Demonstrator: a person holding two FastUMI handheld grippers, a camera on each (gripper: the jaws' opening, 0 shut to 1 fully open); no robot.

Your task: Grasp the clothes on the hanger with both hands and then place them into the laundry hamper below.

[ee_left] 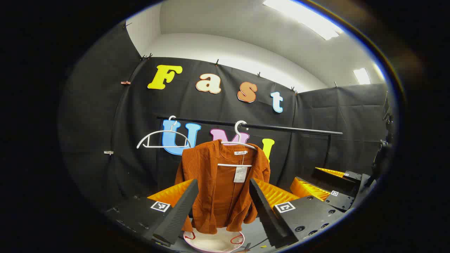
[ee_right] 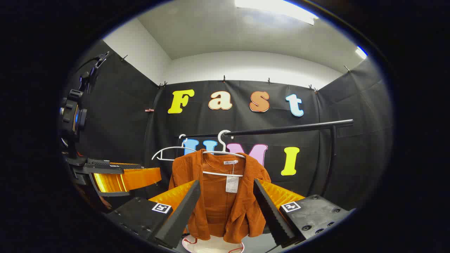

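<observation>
Orange corduroy shirt point(ee_left: 221, 186) on a hanger, framed between open tongs.

Left tongs point(ee_left: 221, 211) and right tongs point(ee_right: 225, 211) both gape wide, gripping nothing; just beyond and below their tips sits the hamper point(ee_left: 214, 244), with the shirt hanging above it from a white hanger point(ee_right: 223, 151) on the black rail point(ee_right: 281, 129); an empty hanger point(ee_left: 163, 138) hangs farther left.

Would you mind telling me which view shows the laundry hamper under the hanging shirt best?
The left gripper view: the hamper shows a wide arc of pink rim and pale interior below the orange shirt, between that gripper's fingers. The right gripper view catches a narrower sliver of the hamper beneath the shirt's hem, cut off at the bottom.
</observation>
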